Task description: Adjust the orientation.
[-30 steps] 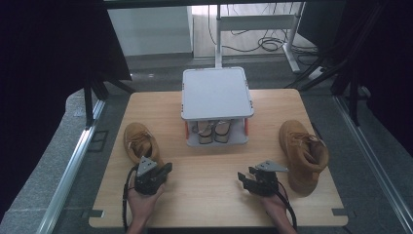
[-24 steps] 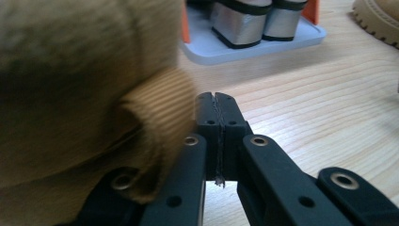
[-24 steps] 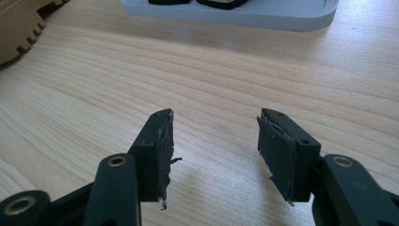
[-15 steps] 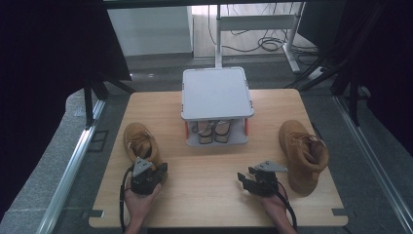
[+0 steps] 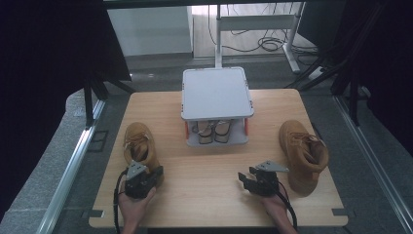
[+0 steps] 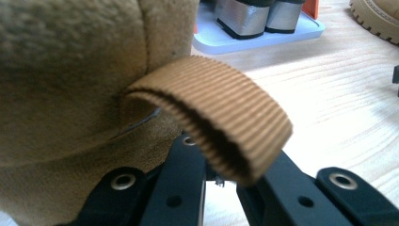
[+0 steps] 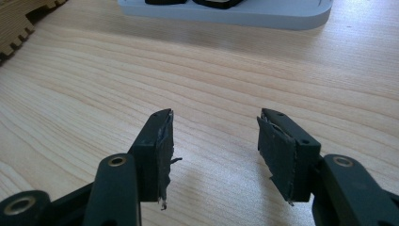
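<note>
A tan suede boot (image 5: pixel 140 144) lies at the table's left, its heel toward me. My left gripper (image 5: pixel 146 171) sits right at that heel. In the left gripper view the boot (image 6: pixel 70 70) looms at the left and its ribbed heel loop (image 6: pixel 226 117) curves down between the jaws, where my left gripper (image 6: pixel 219 176) is shut on it. A second tan boot (image 5: pixel 302 151) stands at the right. Just left of it my right gripper (image 5: pixel 243 179) rests low over the wood, and my right gripper (image 7: pixel 214 136) is open with nothing between its pads.
A grey two-level rack (image 5: pixel 216 92) stands at the middle back of the wooden table (image 5: pixel 204 204), with a pair of shoes (image 5: pixel 212 131) on its lower shelf. Bare wood lies between the two grippers. Dark frames and rails flank the table.
My left gripper has shifted slightly left at the boot's heel. The right gripper has kept still.
</note>
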The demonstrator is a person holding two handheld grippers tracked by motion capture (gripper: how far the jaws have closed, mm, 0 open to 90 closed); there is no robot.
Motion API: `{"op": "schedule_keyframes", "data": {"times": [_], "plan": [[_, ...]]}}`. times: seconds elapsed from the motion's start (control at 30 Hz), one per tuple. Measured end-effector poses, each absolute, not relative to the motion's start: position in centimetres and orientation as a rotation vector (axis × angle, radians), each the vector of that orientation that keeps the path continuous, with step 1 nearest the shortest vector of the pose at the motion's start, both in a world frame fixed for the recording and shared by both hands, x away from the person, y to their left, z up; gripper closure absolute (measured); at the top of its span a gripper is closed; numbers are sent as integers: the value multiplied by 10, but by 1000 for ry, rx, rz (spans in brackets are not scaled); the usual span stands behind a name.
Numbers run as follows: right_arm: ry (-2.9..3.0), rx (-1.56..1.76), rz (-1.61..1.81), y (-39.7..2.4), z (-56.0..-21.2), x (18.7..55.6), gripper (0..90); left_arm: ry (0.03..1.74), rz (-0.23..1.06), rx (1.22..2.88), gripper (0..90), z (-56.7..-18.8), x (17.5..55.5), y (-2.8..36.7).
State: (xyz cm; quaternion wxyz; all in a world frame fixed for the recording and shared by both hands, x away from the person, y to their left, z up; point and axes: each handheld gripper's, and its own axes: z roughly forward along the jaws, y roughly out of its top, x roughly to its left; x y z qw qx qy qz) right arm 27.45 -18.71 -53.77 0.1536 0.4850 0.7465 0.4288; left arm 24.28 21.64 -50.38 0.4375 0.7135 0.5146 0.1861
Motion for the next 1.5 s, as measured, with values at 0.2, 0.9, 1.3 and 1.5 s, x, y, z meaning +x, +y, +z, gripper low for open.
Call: {"op": "schedule_keyframes", "data": {"times": [0.2,0.9,1.3,1.5], "plan": [[2142,1385,1227,-187,-537,274,460,1294,444,1775,898,-501,236,227],[2141,1382,1225,-189,-537,275,459,1277,377,1800,899,-495,230,263],[2149,1379,1214,-189,-538,275,458,1333,349,1769,899,-493,229,293],[2153,1375,1207,-188,-539,275,454,1349,351,1760,899,-493,229,303]]}}
